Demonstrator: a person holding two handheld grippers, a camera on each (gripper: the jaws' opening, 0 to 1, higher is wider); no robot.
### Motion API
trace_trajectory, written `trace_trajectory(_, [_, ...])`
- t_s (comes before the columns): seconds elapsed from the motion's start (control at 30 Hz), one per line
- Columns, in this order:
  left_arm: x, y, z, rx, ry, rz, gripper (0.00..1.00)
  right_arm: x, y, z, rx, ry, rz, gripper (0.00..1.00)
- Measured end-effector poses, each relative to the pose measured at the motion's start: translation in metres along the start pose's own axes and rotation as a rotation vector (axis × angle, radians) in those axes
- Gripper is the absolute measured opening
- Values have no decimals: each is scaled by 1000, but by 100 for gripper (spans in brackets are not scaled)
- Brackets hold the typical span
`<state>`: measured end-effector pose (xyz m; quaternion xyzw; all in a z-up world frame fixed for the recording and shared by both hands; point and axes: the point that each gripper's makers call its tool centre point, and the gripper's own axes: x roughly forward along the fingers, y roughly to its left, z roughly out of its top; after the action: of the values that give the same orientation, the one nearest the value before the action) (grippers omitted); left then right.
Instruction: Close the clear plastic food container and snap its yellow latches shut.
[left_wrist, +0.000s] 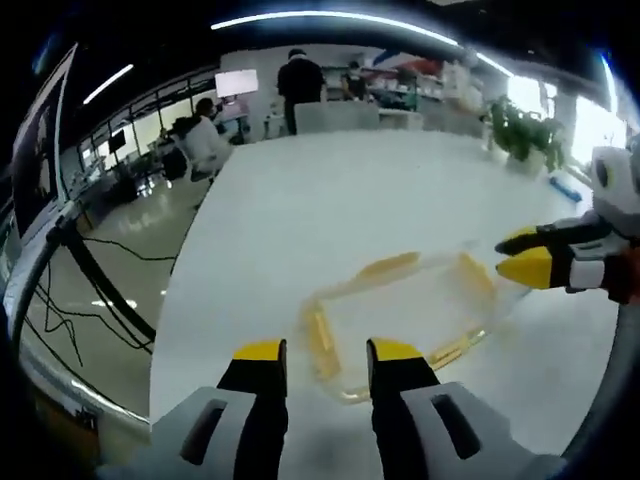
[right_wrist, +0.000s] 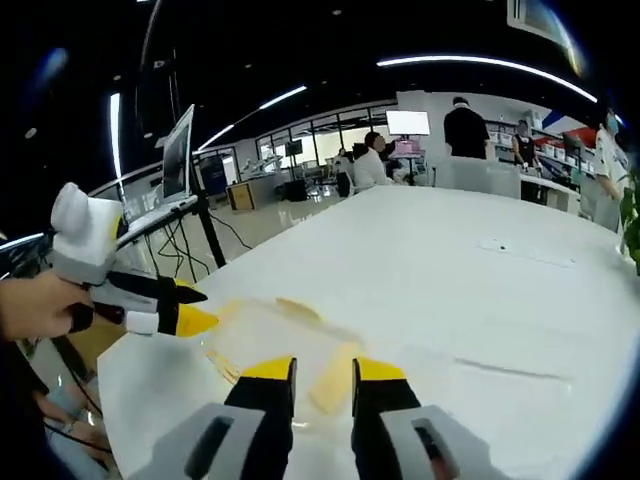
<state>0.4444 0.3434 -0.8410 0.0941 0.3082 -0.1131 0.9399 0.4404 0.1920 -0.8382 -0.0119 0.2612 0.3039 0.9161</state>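
Jaws of the left gripper (left_wrist: 325, 352) stand a little apart with nothing between them, yellow tips hovering just short of the near rim of the clear plastic food container (left_wrist: 400, 320). In the left gripper view the container lies flat on the white table (left_wrist: 330, 210), near the table's front edge, its yellow latches (left_wrist: 388, 266) showing along the sides. The right gripper (left_wrist: 522, 255) comes in from the right of that view, yellow tips narrowly parted at the container's far right corner; whether they touch it cannot be told. In the right gripper view the right gripper (right_wrist: 323, 370) shows the same narrow gap, holding nothing, tips over the container (right_wrist: 275, 335), one yellow latch (right_wrist: 335, 378) lying just ahead between them. The left gripper (right_wrist: 190, 310) enters from the left of this view, gripped by a hand (right_wrist: 40, 305). Beyond, the table runs long and bare. A monitor on a stand (right_wrist: 178, 155) stands off the table's left side, cables trailing on the floor. People (right_wrist: 370, 165) sit and stand at the far end of the room. A potted plant (left_wrist: 522, 135) sits at the table's right edge.
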Motion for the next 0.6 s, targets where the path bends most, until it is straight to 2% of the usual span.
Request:
trace_trajectory(0.2, [5,1,-2,-10,-2,-2,23,7,-1,-8,25,24,-32,13])
trace_trajectory(0.3, [10,1,-6,-24,6,-12,21,8,-2,-12,46,35,-39,7])
trace_trajectory(0.4, [14,-1,-12,-91,15,-33,15,11,-3,-16,62,45,-42,6])
trace_trajectory(0.6, [14,-1,-12,-77,15,-33,7,12,-3,-15,56,51,-39,5])
